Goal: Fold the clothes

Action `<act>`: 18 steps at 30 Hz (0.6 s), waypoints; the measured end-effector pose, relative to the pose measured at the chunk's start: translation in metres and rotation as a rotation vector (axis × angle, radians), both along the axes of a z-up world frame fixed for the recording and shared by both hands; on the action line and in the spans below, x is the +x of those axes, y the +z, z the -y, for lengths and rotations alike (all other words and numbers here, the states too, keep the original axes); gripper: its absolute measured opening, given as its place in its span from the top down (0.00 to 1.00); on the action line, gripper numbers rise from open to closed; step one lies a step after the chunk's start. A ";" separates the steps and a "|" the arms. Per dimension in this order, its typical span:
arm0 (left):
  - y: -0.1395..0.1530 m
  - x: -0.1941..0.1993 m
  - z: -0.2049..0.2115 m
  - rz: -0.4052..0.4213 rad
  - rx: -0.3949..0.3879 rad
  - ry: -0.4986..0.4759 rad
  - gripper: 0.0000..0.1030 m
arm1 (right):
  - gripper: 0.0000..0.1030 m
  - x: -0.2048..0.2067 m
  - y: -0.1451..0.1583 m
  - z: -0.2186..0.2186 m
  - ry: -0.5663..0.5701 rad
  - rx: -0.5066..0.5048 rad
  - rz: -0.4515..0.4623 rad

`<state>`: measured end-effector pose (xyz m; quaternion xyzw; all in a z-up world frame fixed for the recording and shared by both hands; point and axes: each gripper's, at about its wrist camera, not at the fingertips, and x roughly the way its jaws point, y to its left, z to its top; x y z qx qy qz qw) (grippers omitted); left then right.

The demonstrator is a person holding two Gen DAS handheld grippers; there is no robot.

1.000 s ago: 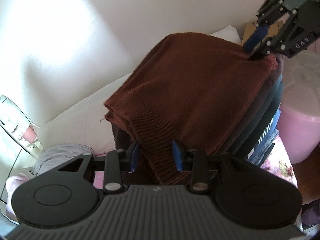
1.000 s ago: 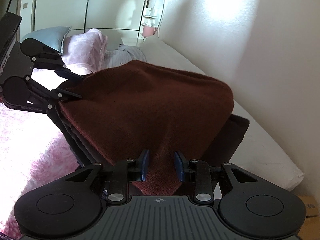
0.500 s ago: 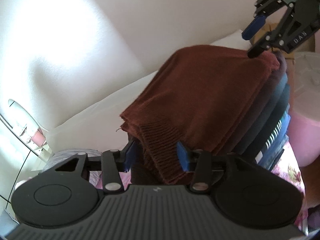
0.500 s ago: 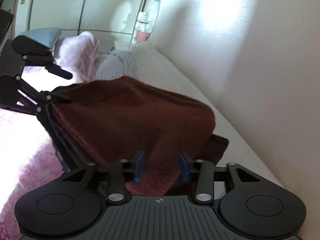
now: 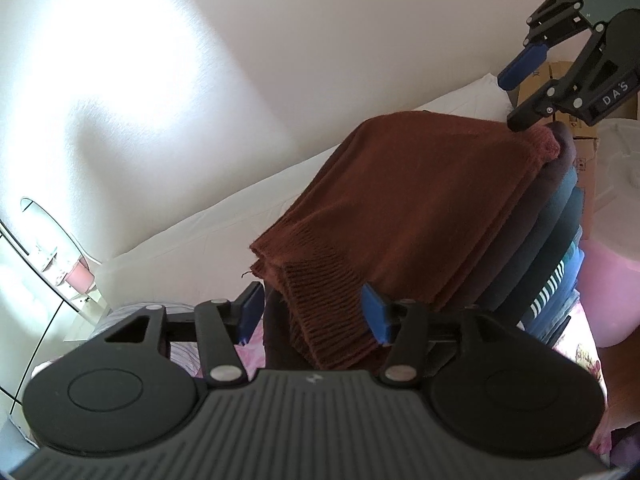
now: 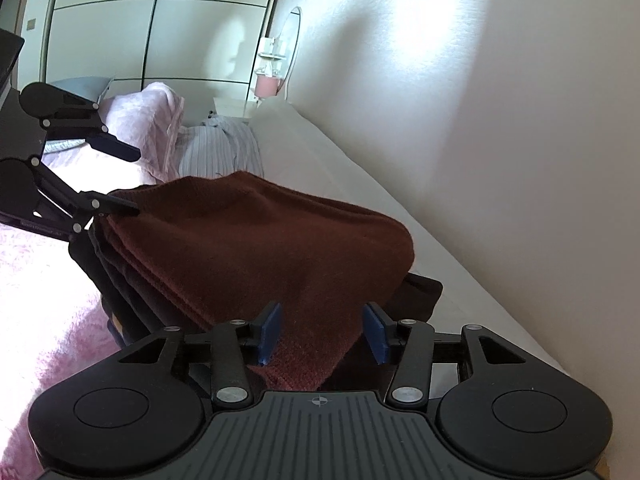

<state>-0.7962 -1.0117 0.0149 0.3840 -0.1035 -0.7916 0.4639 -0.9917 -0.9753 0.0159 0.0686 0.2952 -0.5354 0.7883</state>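
Observation:
A folded rust-brown knit sweater (image 5: 420, 204) lies on top of a stack of folded dark clothes (image 5: 548, 248); it also shows in the right wrist view (image 6: 256, 248). My left gripper (image 5: 314, 314) is open, its blue pads either side of the sweater's ribbed corner. My right gripper (image 6: 322, 332) is open around the opposite corner. Each gripper shows in the other's view, the right one (image 5: 524, 92) and the left one (image 6: 120, 180), jaws spread at the sweater's edge.
The stack sits on a pink fluffy bedspread (image 6: 48, 292) beside a white wall (image 6: 500, 120). A long white bolster (image 5: 192, 236) runs along the wall. A striped garment (image 6: 216, 152) and pink pillow (image 6: 148, 120) lie further up. A pink tub (image 5: 612, 272) and cardboard box (image 5: 580, 136) stand beyond.
Both grippers have opened and let go of the sweater's corners. The sweater has settled flat on the stack, and both grippers have drawn back slightly.

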 end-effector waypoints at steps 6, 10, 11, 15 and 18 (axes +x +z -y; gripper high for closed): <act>0.007 0.002 -0.006 -0.019 0.005 0.037 0.46 | 0.52 -0.004 0.005 0.000 -0.007 0.002 0.024; 0.017 0.008 -0.013 -0.069 0.016 0.109 0.34 | 0.50 -0.007 0.014 -0.001 -0.033 0.002 0.086; 0.019 0.010 -0.016 -0.088 0.021 0.135 0.29 | 0.38 -0.009 0.017 -0.002 -0.043 -0.003 0.108; 0.027 0.021 -0.031 -0.159 0.044 0.235 0.13 | 0.12 -0.015 0.024 -0.014 -0.088 -0.035 0.219; 0.026 0.030 -0.049 -0.217 0.087 0.299 0.06 | 0.12 -0.013 0.021 -0.029 -0.119 -0.003 0.282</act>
